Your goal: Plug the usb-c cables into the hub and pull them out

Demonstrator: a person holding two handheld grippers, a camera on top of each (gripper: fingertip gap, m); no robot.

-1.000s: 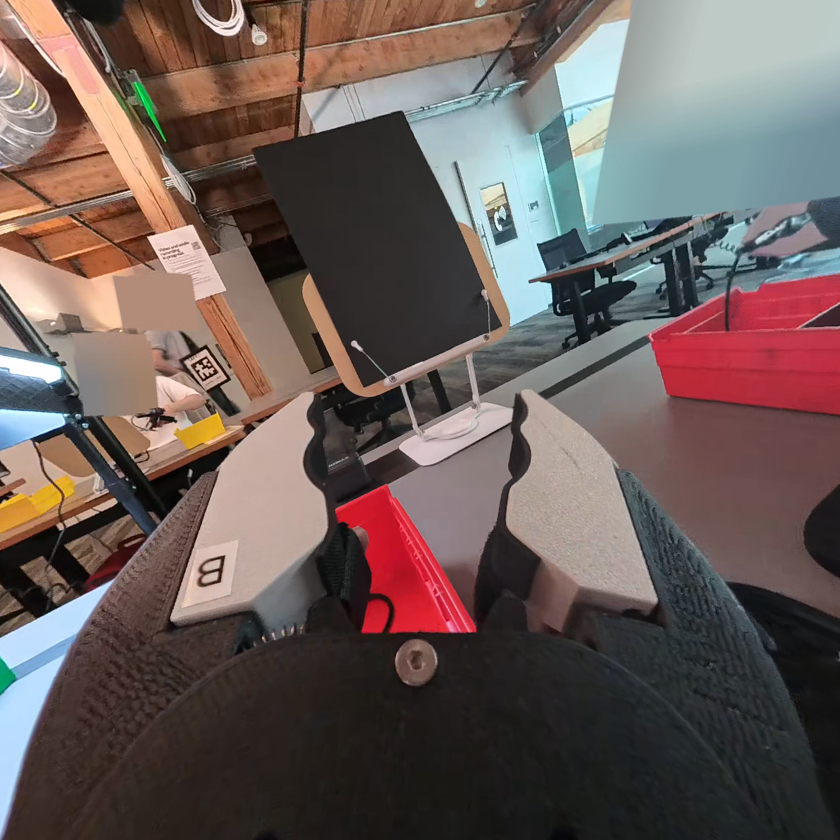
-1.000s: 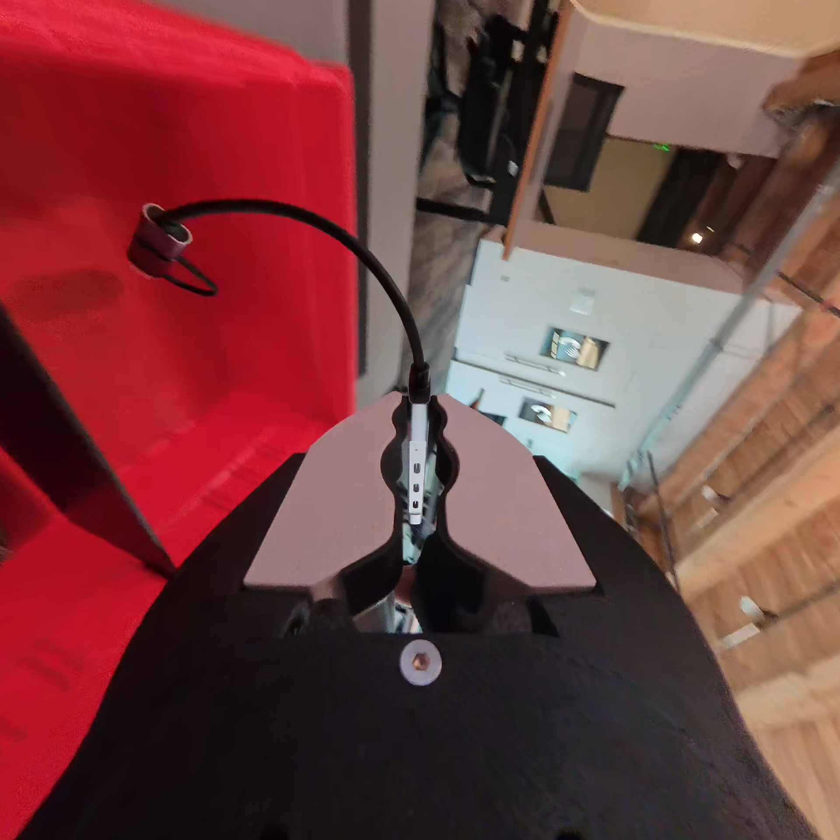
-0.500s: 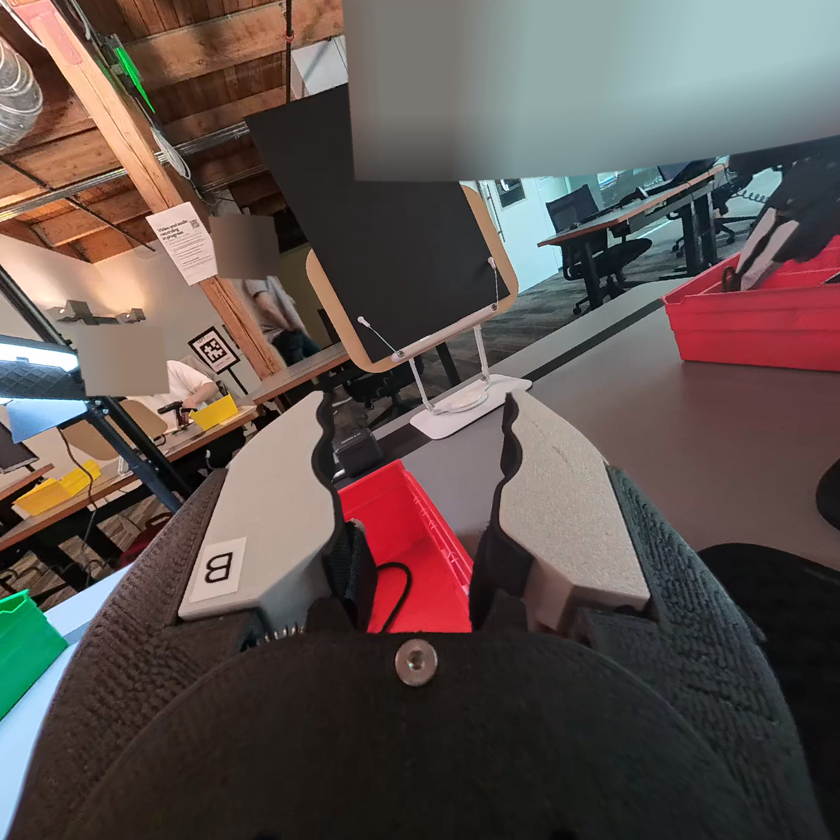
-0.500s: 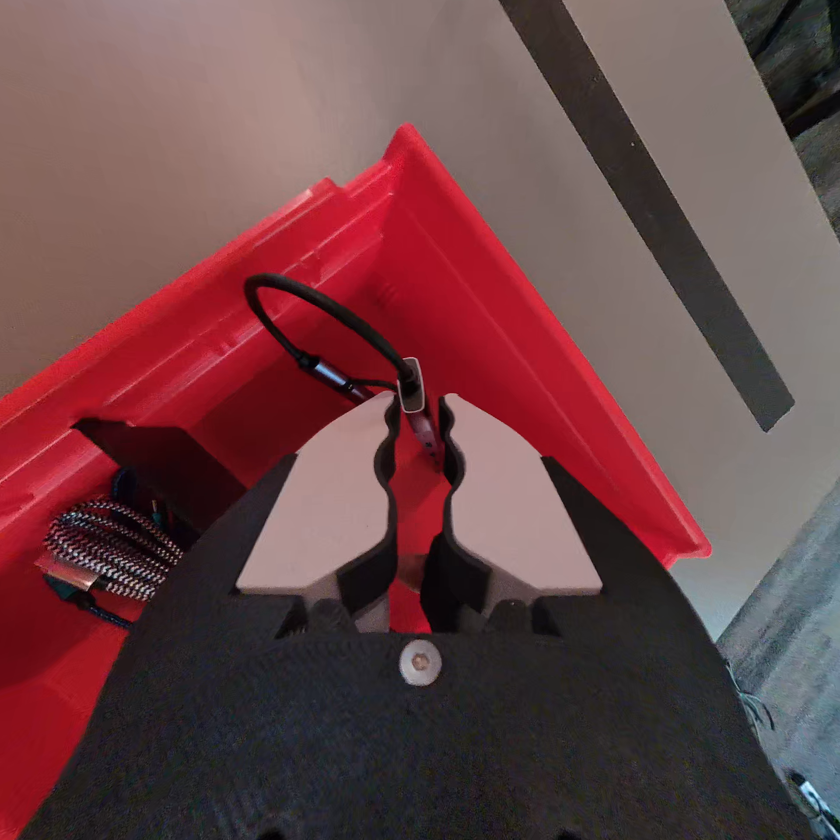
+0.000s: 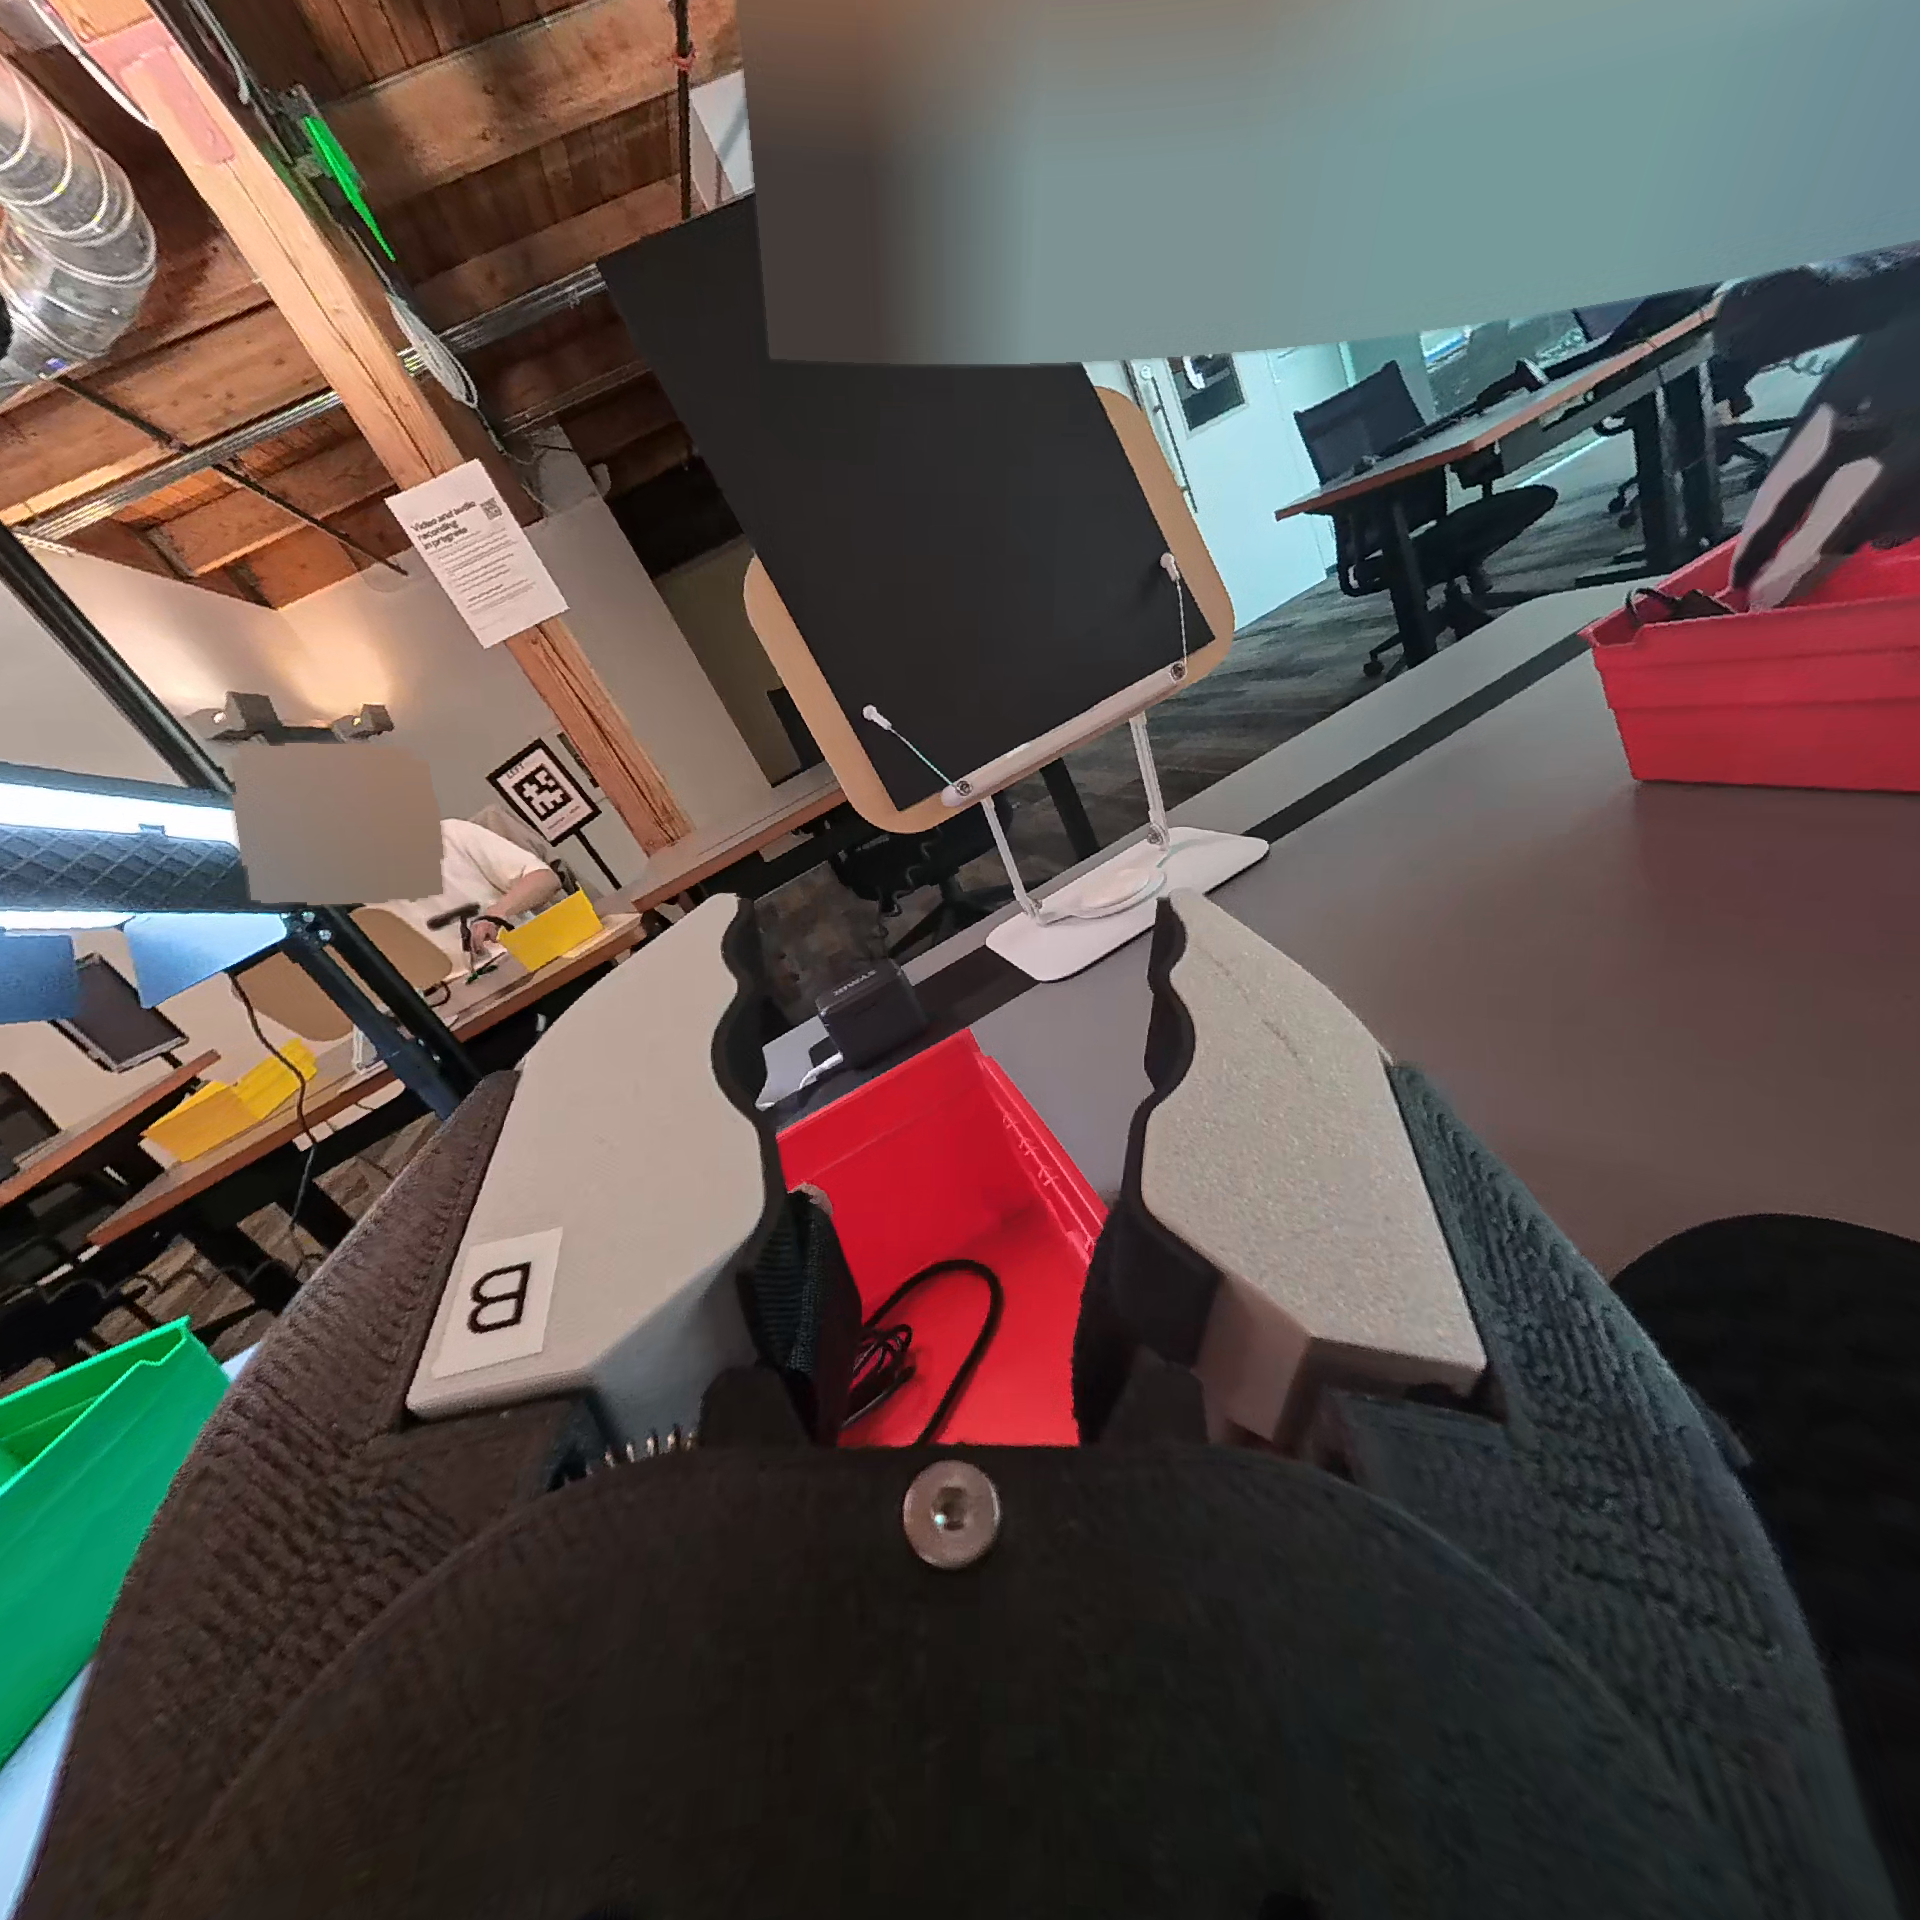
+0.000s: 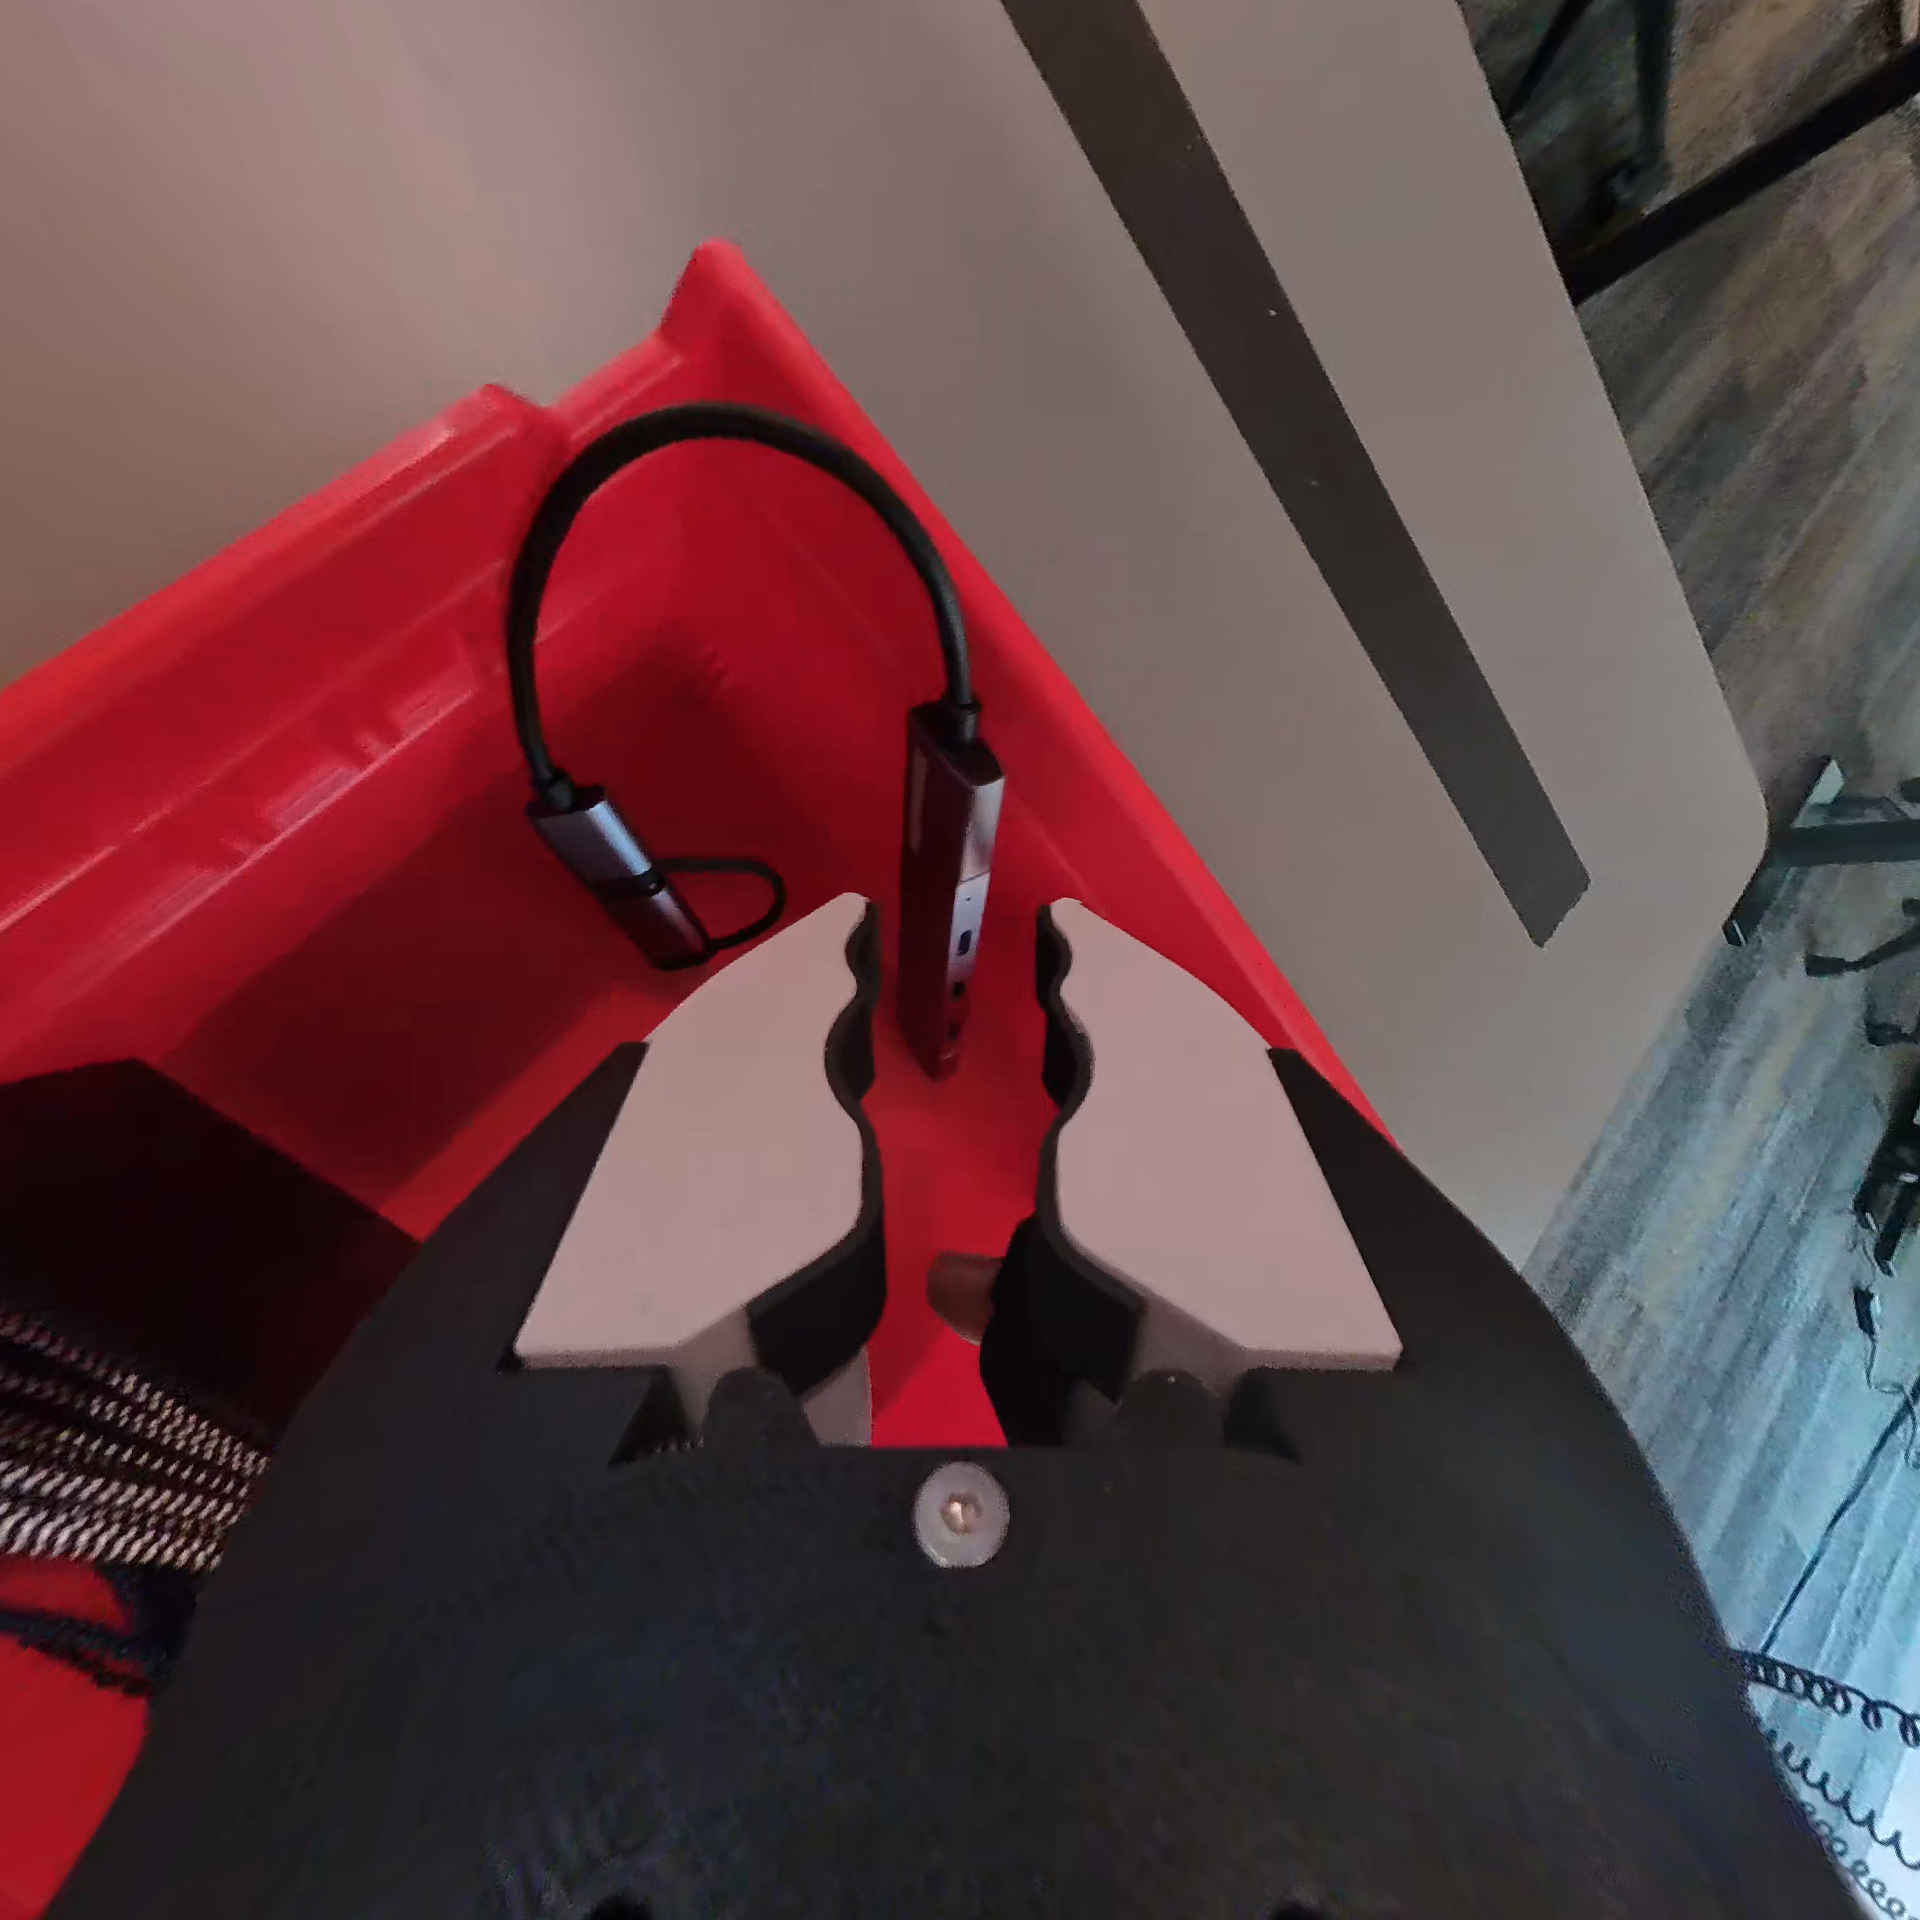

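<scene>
Your right gripper (image 6: 954, 914) is spread apart with nothing in it, low in the frame over a red bin (image 6: 312, 665). The hub (image 6: 951, 883) lies in that bin just past the fingertips, its short black cable (image 6: 727, 426) looping toward the upper left. Your left gripper (image 5: 951, 925) is wide apart too, empty, above another red bin (image 5: 935, 1143) with a black cord (image 5: 935, 1320) inside; beyond it a black board on a stand (image 5: 935, 582) sits mid-frame.
</scene>
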